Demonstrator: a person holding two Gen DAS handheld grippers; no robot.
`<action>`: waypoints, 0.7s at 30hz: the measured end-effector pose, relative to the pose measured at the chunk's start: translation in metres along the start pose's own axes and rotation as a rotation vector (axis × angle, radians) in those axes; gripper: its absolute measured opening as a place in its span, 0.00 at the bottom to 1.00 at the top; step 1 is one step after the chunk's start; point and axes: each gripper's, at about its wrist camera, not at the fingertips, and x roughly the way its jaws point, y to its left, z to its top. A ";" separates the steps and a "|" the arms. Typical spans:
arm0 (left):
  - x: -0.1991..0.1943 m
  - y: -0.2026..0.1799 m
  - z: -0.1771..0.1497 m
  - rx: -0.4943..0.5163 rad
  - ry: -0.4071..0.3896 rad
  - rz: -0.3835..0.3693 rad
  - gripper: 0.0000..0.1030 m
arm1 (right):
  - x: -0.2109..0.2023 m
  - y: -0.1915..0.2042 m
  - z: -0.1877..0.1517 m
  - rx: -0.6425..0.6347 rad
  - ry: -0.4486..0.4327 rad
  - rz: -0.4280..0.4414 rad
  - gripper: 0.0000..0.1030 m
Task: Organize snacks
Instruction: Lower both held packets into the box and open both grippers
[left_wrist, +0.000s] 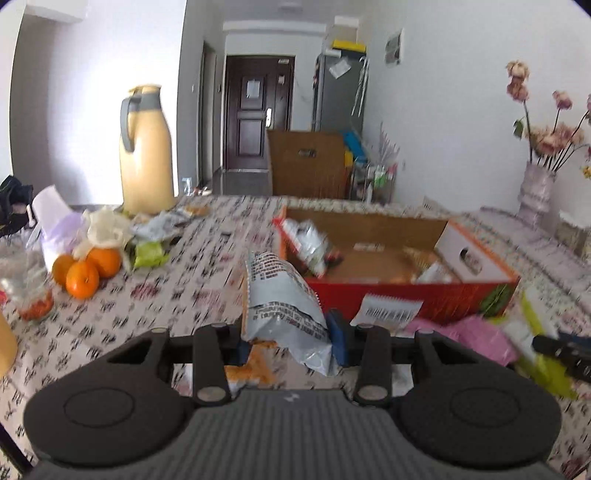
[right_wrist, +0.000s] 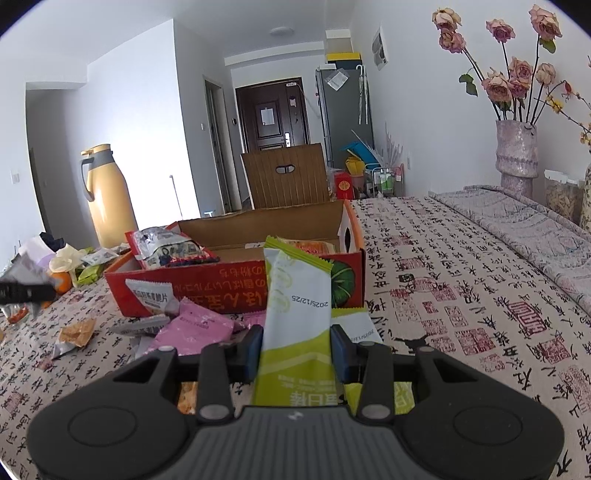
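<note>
Grey foil is clamped between the blue pads of the left gripper (left_wrist: 286, 345): a silver packet (left_wrist: 282, 295) with printed text is held upright, lifted clear of the tablecloth (left_wrist: 177, 295), its top leaning toward the red box (left_wrist: 424, 295). An orange snack piece (left_wrist: 255, 365) is seen on the cloth just below the packet. The right gripper (right_wrist: 297, 350) is closed on a green-and-white sachet (right_wrist: 297, 295), which is held upright in front of the box (right_wrist: 236, 284), its date stamp turned upside down. Inside the box, a few packets (right_wrist: 166, 247) are leaned against the left wall, and an orange pack (right_wrist: 314, 245) is seen at the right end. Pink packets (right_wrist: 195, 326) and a white barcode packet (left_wrist: 389, 312) are scattered on the cloth just before the box. Three oranges (left_wrist: 86, 271) are grouped at the left near a yellow flask (left_wrist: 146, 155). A vase (right_wrist: 517, 155) of dried roses is set at the far right.
</note>
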 end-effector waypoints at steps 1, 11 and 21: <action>0.000 -0.003 0.004 0.002 -0.009 -0.007 0.40 | 0.000 0.000 0.002 -0.002 -0.005 0.000 0.36; 0.011 -0.041 0.038 0.035 -0.081 -0.061 0.40 | 0.014 0.001 0.036 -0.002 -0.075 0.029 0.36; 0.049 -0.061 0.069 0.016 -0.082 -0.066 0.40 | 0.046 0.010 0.086 -0.002 -0.141 0.050 0.37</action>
